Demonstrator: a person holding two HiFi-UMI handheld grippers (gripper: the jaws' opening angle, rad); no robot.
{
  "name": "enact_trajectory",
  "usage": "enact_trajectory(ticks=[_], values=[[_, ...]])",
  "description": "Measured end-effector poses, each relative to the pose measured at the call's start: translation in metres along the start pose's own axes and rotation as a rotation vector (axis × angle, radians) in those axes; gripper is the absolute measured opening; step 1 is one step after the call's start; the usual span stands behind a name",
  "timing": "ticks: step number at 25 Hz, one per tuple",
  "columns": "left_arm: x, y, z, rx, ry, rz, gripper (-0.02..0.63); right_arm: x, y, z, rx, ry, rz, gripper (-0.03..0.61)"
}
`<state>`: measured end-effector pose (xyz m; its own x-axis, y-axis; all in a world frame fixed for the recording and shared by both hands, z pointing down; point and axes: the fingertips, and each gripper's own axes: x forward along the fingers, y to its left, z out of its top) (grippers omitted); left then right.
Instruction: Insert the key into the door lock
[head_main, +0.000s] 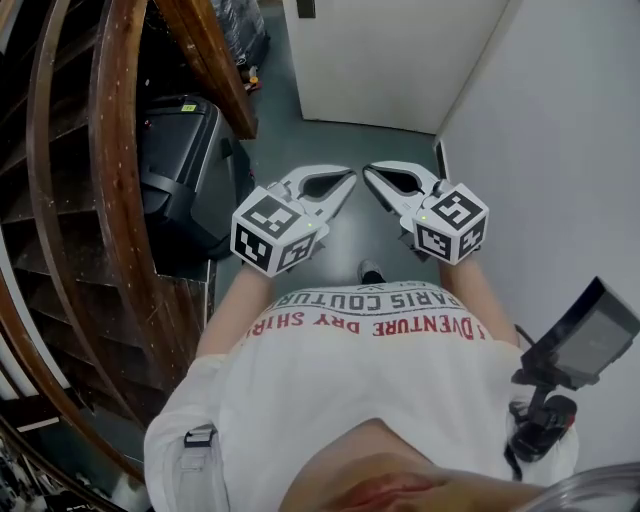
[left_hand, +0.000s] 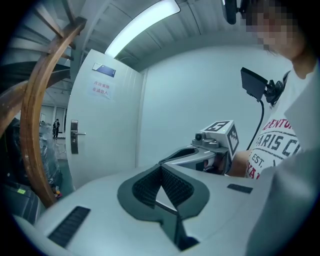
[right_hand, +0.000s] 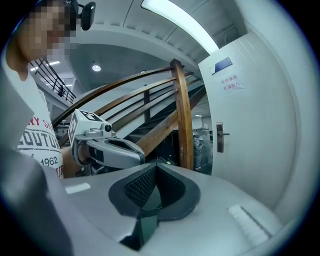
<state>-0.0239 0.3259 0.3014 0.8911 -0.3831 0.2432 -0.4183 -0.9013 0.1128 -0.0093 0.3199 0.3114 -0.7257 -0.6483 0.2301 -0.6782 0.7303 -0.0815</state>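
Note:
The white door (head_main: 390, 60) stands shut ahead of me at the end of a narrow passage. Its metal lock plate with a lever handle (left_hand: 74, 136) shows at the left of the left gripper view, and the same lock plate (right_hand: 219, 137) at the right of the right gripper view. I see no key in any view. My left gripper (head_main: 348, 179) and right gripper (head_main: 368, 173) are held side by side in front of my chest, tips nearly together, well short of the door. The left gripper (left_hand: 161, 167) is shut with nothing between its pads. The right gripper (right_hand: 156, 166) is shut and empty as well.
A curved wooden stair railing (head_main: 115, 200) and a black machine (head_main: 185, 160) line the left side. A plain white wall (head_main: 560, 150) closes the right. The dark floor (head_main: 340, 140) runs to the door. A small screen on a mount (head_main: 590, 330) hangs at my right side.

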Motion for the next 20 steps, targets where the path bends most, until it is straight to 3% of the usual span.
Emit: enact_trajectory(ticks=[7,12,20], values=[[-0.042,-0.029,0.012,0.004,-0.042,0.018,0.002,-0.023,0.048,0.006,-0.024,-0.005,-0.018,0.002],[-0.042,-0.041,0.006,0.003,-0.023,0.014,0.002,-0.03,0.055,0.001,-0.027,-0.003,-0.025,0.002],[-0.037,-0.054,0.013,0.02,-0.023,0.015,0.002,-0.048,0.052,0.003,-0.115,0.019,-0.081,0.002]])
